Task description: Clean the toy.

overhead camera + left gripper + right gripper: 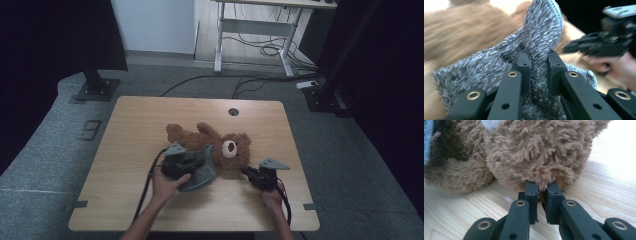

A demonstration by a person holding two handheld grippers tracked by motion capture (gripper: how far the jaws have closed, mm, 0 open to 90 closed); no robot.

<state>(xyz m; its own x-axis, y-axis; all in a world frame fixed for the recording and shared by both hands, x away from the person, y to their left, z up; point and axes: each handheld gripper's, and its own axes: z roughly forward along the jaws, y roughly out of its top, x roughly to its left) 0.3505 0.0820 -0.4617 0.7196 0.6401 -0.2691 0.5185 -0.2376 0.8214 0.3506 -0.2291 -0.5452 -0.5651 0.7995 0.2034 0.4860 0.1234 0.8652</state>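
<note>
One desk (150, 125) of pale wood is carrying everything here, with a single round hole near its far edge. One brown teddy bear (215, 142) is lying on its back near the middle of the desk, its head pointing toward the right gripper and its white muzzle facing up. One grey knitted garment (202, 170) is hanging at the bear's near side, bunched and partly covering the bear's body; in the left gripper view the garment (541, 35) is rising as a fuzzy fold above the jaws, with the bear (461, 27) blurred behind it.

Two grippers are working, one in each hand. The left gripper (192, 162) is pinching a fold of the garment, its jaws pressing on the fabric from both sides. The right gripper (248, 173) is sitting low on the desk at the bear's head, its jaws nipping a tuft of the brown fur (544, 176), nearly pressed together. Two forearms are coming in from the near edge.
</note>
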